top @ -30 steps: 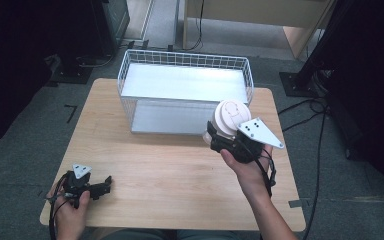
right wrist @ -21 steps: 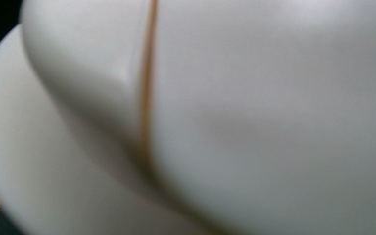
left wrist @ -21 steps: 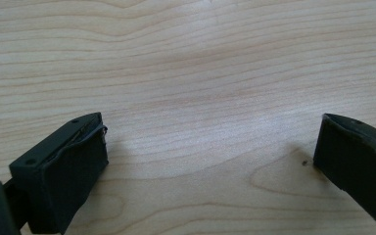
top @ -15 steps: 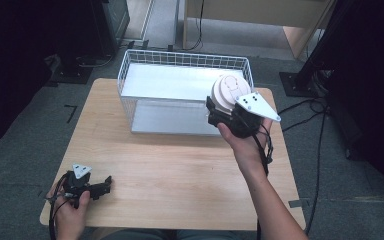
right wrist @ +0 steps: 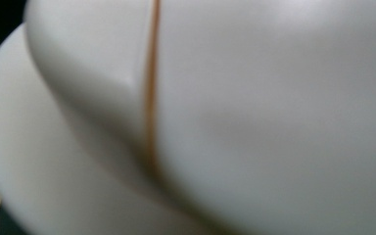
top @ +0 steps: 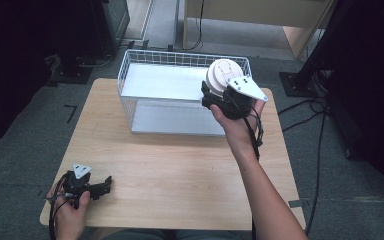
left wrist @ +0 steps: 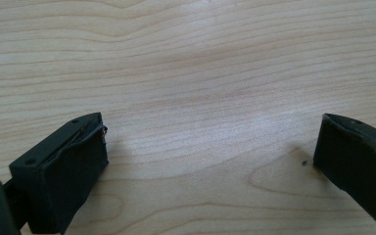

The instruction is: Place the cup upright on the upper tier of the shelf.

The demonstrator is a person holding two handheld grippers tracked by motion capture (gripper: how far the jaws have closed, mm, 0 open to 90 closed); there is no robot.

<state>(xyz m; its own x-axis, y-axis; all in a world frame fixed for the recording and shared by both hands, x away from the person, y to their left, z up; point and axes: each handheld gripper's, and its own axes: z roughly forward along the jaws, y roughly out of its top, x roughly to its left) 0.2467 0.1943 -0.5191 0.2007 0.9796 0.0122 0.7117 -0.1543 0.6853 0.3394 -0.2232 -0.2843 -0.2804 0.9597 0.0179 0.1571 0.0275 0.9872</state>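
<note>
- High view: one wooden table [top: 180,175] is seen, with one white wire basket [top: 130,75] standing on its far half, a white floor panel inside it.
- Two grippers are counted. The left gripper [top: 102,186] is held by the left hand [top: 69,202] at the table's near left corner, low over the wood, with one grey three-cornered plate on top.
- The right gripper [top: 215,95] is held up by the right hand [top: 235,122] over the basket's right end, also with one grey plate on top.
- One round white dish [top: 222,75] is seen at the front of the right gripper, tilted on edge with a thin brown ring on the face turned to the camera. It is raised above the basket's right part and no contact with the wire can be made out.
- Black stands and cables are seen on the grey floor around the table.

- Left gripper view: two black jaws are seen, one at each lower corner, set wide apart, with bare wood grain between them. Nothing is held there.

- Right gripper view: the white dish [right wrist: 225,122] is seen very close and blurred, with one thin brown line running down it. The jaws themselves are covered by it, so their exact spacing cannot be read; from the high view the dish is taken to be clamped at its lower edge.
</note>
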